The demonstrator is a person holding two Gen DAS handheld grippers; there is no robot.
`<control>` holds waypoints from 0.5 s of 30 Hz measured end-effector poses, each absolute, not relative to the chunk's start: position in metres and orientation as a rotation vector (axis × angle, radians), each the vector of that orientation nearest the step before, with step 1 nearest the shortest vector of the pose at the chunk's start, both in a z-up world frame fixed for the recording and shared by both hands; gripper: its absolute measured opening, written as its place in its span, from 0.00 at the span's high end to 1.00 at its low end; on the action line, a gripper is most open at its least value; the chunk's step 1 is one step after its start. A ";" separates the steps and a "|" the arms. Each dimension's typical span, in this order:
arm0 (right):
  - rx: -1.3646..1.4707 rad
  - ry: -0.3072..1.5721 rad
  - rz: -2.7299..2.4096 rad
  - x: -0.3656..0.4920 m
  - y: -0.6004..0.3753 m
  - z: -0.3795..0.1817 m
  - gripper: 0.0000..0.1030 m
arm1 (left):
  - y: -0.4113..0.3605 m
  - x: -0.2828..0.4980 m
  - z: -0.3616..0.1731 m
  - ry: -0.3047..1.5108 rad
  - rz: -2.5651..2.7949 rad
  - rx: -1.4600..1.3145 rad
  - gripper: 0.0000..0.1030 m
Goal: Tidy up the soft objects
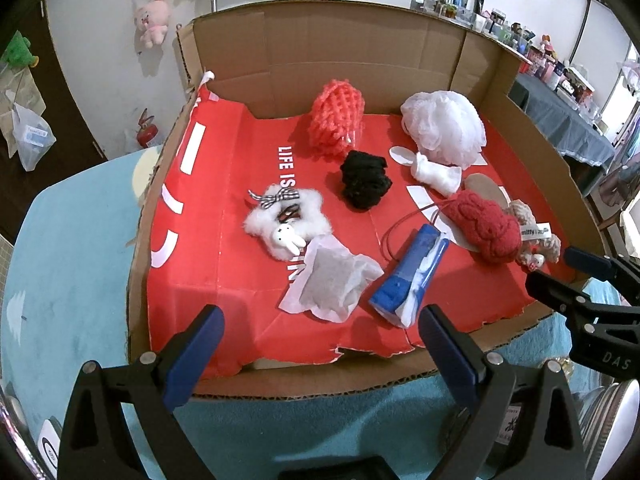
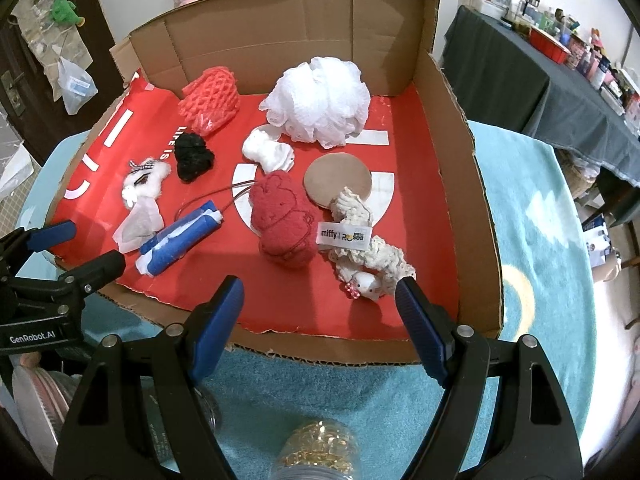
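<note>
Both grippers hover with jaws wide and empty at the cardboard tray's (image 2: 486, 216) near edge. The red knitted plush (image 2: 282, 220) lies mid-tray, light and squashy; pinch its plump middle.

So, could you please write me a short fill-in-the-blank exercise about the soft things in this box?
1. The white mesh puff sits near the box's ____ wall.
2. The black yarn bundle lies just in front of the ____ foam net.
3. Both grippers, left and right, are ____.

Missing words: back; orange; open
</note>
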State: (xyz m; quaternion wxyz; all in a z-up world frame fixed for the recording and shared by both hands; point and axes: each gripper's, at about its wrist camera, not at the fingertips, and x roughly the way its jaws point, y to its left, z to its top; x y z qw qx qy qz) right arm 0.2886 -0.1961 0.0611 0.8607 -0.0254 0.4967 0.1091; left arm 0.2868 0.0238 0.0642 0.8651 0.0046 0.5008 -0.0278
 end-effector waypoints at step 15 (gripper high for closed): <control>-0.057 1.038 0.219 0.288 -0.196 0.061 0.24 | 0.022 0.287 0.063 1.047 -0.063 0.012 0.04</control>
